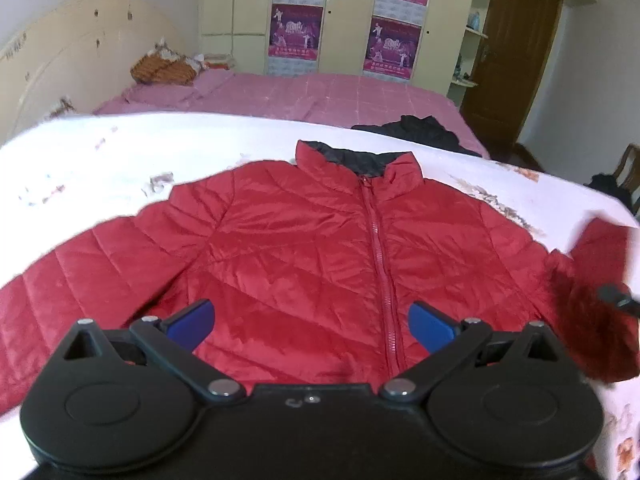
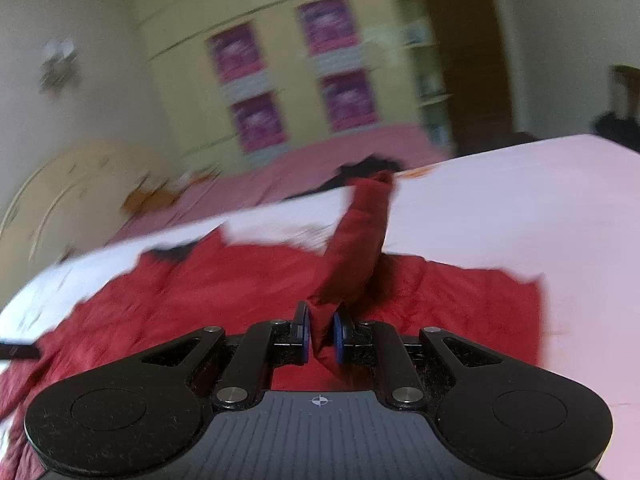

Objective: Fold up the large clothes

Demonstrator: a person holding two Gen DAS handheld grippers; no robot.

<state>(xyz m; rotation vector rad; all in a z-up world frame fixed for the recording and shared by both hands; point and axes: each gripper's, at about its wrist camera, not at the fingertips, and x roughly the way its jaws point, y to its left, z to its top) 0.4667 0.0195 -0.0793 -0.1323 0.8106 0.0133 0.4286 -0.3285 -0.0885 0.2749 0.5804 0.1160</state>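
A red quilted jacket (image 1: 304, 248) with a dark collar lining lies face up, zipped, on a white sheet (image 1: 120, 148). My left gripper (image 1: 312, 320) is open and empty, hovering over the jacket's lower front. My right gripper (image 2: 320, 332) is shut on the jacket's right sleeve (image 2: 356, 240), holding it lifted over the jacket body (image 2: 224, 284). The lifted sleeve and the right gripper's tip (image 1: 616, 296) show blurred at the right edge of the left wrist view. The right wrist view is motion-blurred.
The sheet covers a surface in front of a bed with a pink cover (image 1: 340, 96). A dark garment (image 1: 420, 132) lies beyond the collar. A wardrobe with posters (image 1: 344, 12), a brown door (image 1: 516, 52) and a chair (image 1: 624, 172) stand behind.
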